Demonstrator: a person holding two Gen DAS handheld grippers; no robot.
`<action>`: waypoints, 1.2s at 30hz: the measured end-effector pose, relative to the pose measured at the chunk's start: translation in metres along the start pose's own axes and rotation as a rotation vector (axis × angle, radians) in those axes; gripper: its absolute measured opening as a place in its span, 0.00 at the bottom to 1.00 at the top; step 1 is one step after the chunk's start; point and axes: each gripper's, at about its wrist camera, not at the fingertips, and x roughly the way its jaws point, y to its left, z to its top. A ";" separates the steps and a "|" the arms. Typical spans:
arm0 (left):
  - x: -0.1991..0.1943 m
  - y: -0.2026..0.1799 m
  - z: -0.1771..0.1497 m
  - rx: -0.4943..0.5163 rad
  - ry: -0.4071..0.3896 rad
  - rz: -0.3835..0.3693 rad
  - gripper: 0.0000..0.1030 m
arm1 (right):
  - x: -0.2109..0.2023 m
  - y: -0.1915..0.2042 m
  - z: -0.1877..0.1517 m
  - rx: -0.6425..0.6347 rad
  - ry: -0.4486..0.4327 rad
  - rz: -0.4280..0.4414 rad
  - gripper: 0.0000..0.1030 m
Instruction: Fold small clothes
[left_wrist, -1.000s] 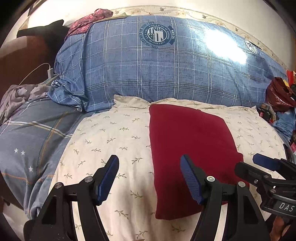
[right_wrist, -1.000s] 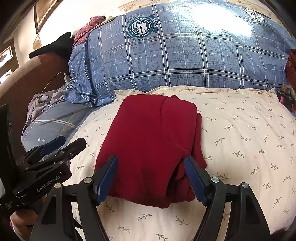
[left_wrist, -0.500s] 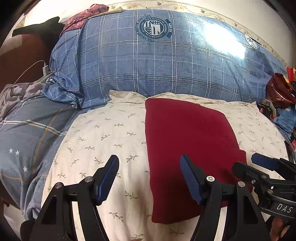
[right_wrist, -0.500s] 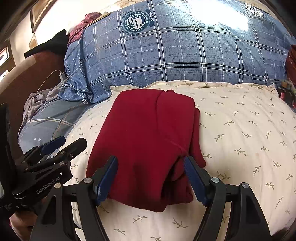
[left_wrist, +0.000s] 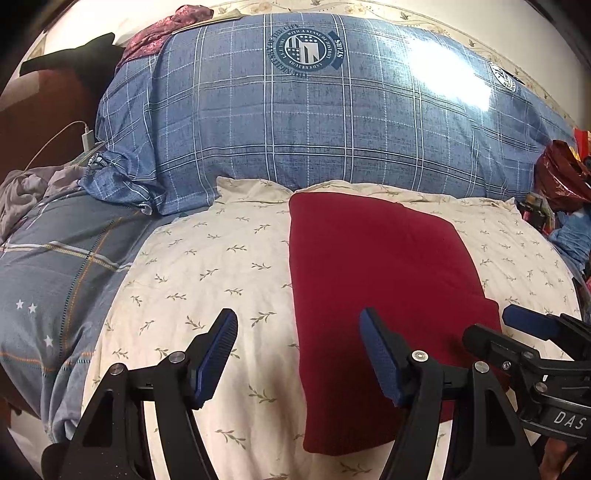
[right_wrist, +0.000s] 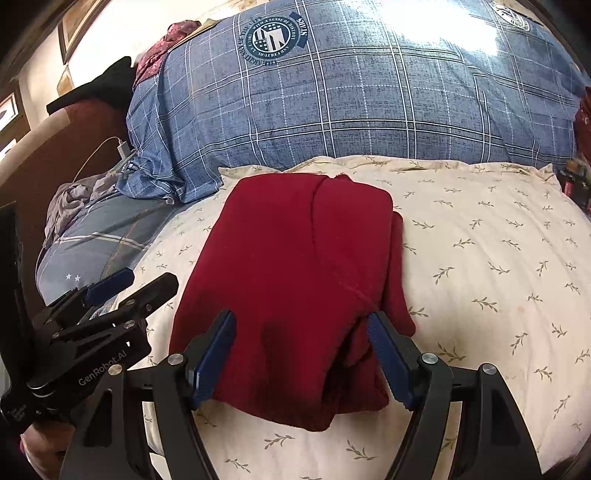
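A dark red garment (left_wrist: 376, 288) lies folded into a rectangle on a cream pillow with a leaf print (left_wrist: 207, 266). In the right wrist view the garment (right_wrist: 295, 273) shows stacked layers and a loose fold at its near right corner. My left gripper (left_wrist: 299, 354) is open and empty, just above the garment's near left edge. My right gripper (right_wrist: 301, 354) is open and empty, its fingers either side of the garment's near edge. Each gripper shows in the other's view: the right one (left_wrist: 532, 343) and the left one (right_wrist: 110, 291).
A big blue plaid pillow (left_wrist: 314, 122) rises behind the cream pillow. A blue-grey sheet (left_wrist: 55, 280) with crumpled grey cloth (left_wrist: 29, 188) and a white charger cable (left_wrist: 86, 136) lies left. Red bags and clutter (left_wrist: 561, 173) sit right.
Both grippers have drawn back slightly toward me and stayed open. The red garment has not moved.
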 end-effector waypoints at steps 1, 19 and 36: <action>0.000 0.000 0.000 0.001 0.001 0.001 0.66 | 0.000 0.001 0.001 -0.003 -0.002 0.000 0.73; 0.007 0.002 0.000 -0.015 0.016 -0.010 0.66 | 0.006 0.006 0.003 -0.010 0.006 0.003 0.74; 0.009 0.003 -0.001 -0.019 0.025 -0.014 0.66 | 0.008 0.005 0.001 -0.004 0.011 0.004 0.74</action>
